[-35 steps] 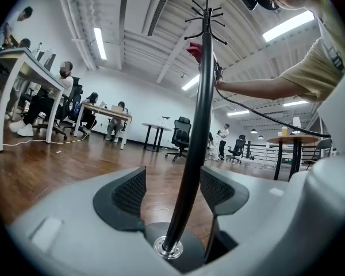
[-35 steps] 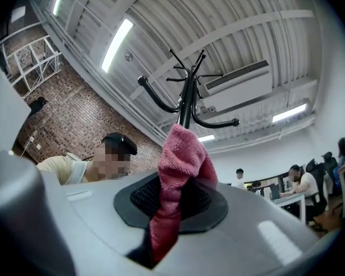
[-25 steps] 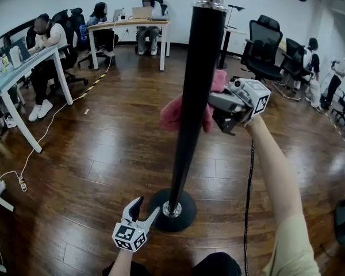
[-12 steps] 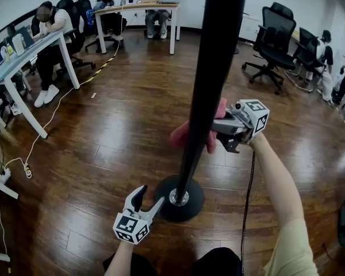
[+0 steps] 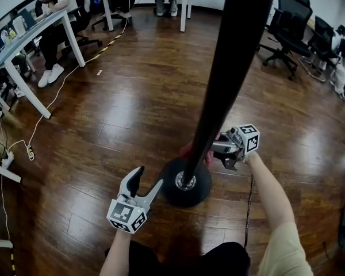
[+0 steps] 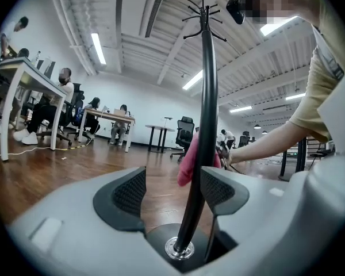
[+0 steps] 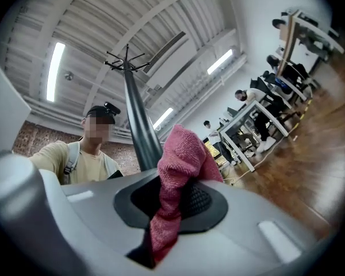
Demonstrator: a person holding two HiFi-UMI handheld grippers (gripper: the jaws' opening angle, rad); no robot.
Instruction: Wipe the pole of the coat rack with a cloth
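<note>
The coat rack's black pole (image 5: 230,68) rises from a round black base (image 5: 202,190) on the wooden floor. My right gripper (image 5: 214,150) is shut on a pink cloth (image 5: 186,150), which is pressed around the pole just above the base. In the right gripper view the cloth (image 7: 173,183) hangs pinched between the jaws with the pole (image 7: 139,122) behind it. My left gripper (image 5: 149,177) is open and holds nothing, low beside the base's left rim. In the left gripper view the pole (image 6: 206,114) and cloth (image 6: 188,161) stand beyond the open jaws.
White desks (image 5: 29,42) with seated people stand at the back left. Office chairs (image 5: 287,22) are at the back right. Cables (image 5: 23,148) lie on the floor at left. A black cable (image 5: 248,203) hangs from my right gripper.
My right gripper has slid the cloth down the pole from mid-height to just above the base. The head view has tilted further down. The left gripper has stayed by the base.
</note>
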